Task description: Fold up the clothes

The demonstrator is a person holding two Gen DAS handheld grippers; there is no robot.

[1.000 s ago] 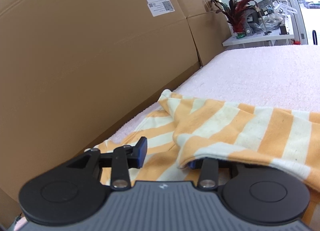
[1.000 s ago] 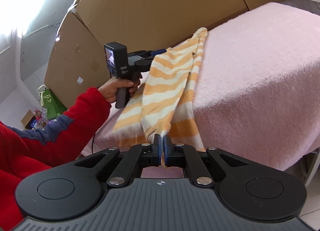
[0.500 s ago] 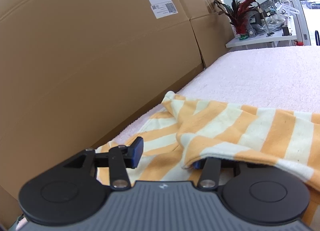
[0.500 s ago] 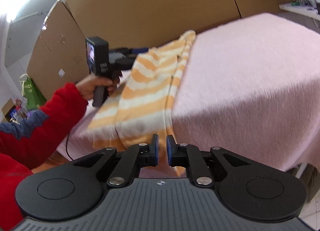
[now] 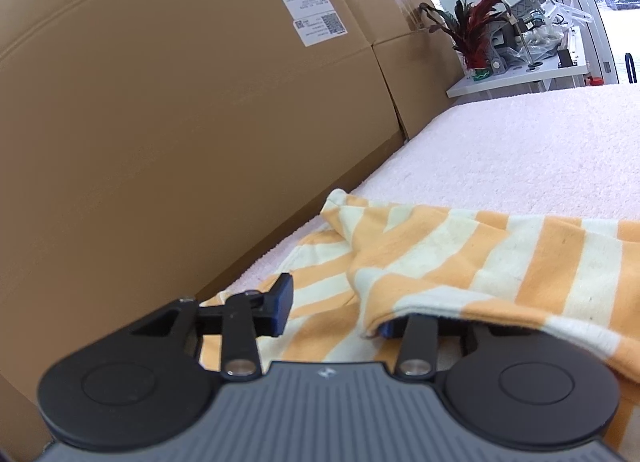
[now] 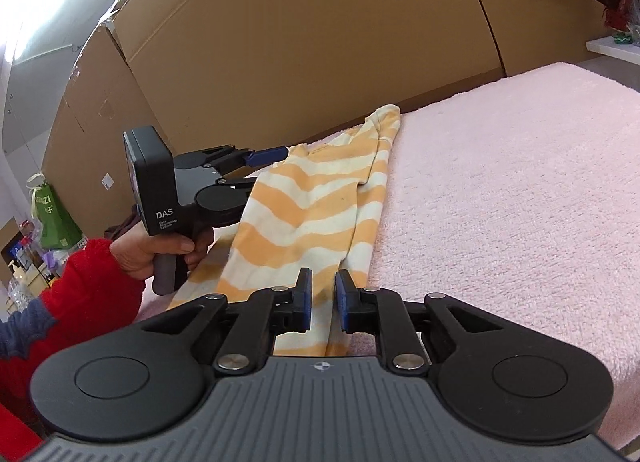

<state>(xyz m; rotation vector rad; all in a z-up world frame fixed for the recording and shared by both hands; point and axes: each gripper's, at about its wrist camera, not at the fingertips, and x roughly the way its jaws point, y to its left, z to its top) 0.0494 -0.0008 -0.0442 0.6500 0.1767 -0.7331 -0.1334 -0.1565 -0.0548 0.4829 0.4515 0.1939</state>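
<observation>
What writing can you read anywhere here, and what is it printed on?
"DAS": white letters on the black body of the left tongs, right wrist view.
Two lines of small print under "DAS": too small to read.
White shipping label on the cardboard box: lines of text and a QR code, too small to read.
Green bag: white letters, cut off and blurred, unreadable.
The striped garment carries no text.

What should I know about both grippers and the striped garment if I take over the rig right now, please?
Left gripper: open, one of its fingers hidden under a fold of the orange-and-cream striped garment, gripping nothing.
Right gripper: open, fingers either side of the garment's near end, not clamped.
Garment: lies in a long narrow strip on the pink fleece-covered table, beside the cardboard boxes.
Done: lengthwise fold, apparently.
Left: probably folding it end to end.
</observation>
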